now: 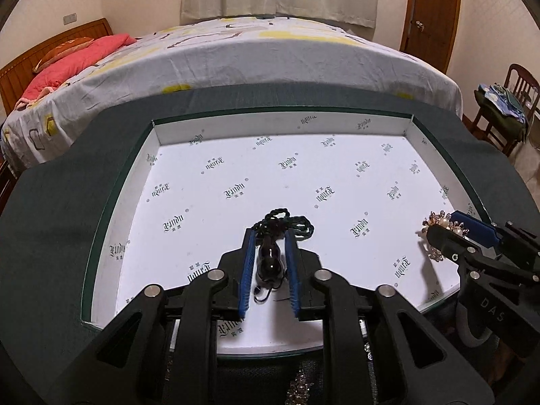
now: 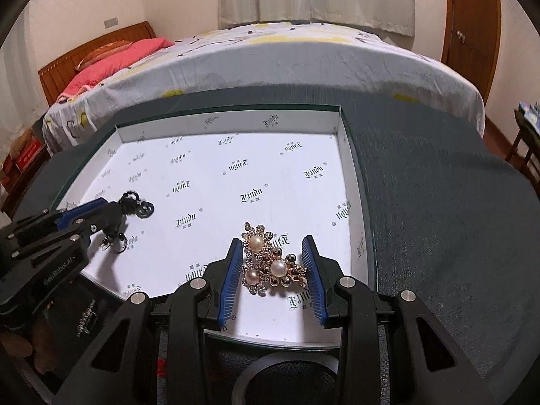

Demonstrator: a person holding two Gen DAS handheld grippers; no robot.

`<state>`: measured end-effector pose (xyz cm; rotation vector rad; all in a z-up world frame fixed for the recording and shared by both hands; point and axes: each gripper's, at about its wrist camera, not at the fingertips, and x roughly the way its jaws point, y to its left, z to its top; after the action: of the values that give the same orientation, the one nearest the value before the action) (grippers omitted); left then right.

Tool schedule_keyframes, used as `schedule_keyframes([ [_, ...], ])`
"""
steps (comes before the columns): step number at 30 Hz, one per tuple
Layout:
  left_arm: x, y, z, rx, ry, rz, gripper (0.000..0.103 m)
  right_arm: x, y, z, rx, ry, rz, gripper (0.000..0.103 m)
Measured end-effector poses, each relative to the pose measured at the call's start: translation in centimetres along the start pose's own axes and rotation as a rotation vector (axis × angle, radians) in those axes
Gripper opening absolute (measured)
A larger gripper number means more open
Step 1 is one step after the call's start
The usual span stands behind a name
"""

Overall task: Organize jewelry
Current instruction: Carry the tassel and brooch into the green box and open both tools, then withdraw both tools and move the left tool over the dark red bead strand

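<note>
Between our left claw (image 1: 270,236), standing apart, lies the dark bead necklace (image 1: 270,260) on the box (image 1: 337,128) floor. Our right claw (image 2: 273,246), also apart, straddles the pearl brooch (image 2: 270,263); we back out straight, not snagging either.

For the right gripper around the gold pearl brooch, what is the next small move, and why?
Probably draw the right gripper straight back. The gold flower brooch with white pearls already lies on the floor of the white printed box, and the blue fingers stand open beside it, a gap showing on the right, so nothing seems gripped.
</note>
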<state>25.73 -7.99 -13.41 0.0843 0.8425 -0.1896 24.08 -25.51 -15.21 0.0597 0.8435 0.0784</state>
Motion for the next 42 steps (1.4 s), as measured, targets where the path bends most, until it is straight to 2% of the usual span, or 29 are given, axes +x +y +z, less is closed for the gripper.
schedule_keyframes([
  [3,0.1,0.1,-0.1,0.003,0.000,0.007,0.033,0.1,0.0,0.0,-0.004,0.001,-0.002,0.038],
  [4,0.0,0.1,-0.1,0.003,0.000,0.007,0.037,0.1,0.1,0.0,-0.006,0.000,0.002,0.041],
  [5,0.0,0.1,-0.2,0.004,-0.001,0.008,0.044,0.1,0.1,0.1,-0.007,-0.002,0.004,0.044],
  [7,0.0,0.0,-0.1,0.004,-0.004,0.013,0.050,0.0,0.2,0.0,-0.008,-0.009,0.005,0.056],
  [13,-0.3,0.0,-0.1,0.002,-0.011,0.009,0.063,-0.5,0.1,0.3,0.000,-0.022,0.018,0.058],
  [18,-2.0,0.2,0.2,-0.014,-0.047,0.010,0.073,-2.4,0.1,0.6,0.008,-0.063,0.028,0.058],
  [23,-4.8,0.1,-0.1,-0.013,-0.089,0.013,0.079,-5.6,-0.1,0.0,0.015,-0.108,0.037,0.058],
  [29,-8.1,-0.1,-2.2,-0.025,-0.114,0.010,0.079,-8.8,-0.3,-2.6,0.017,-0.121,0.036,0.058],
  [42,-12.2,-1.6,-10.3,-0.007,-0.075,0.032,0.079,-12.4,-0.8,-9.0,0.031,-0.093,0.031,0.058],
])
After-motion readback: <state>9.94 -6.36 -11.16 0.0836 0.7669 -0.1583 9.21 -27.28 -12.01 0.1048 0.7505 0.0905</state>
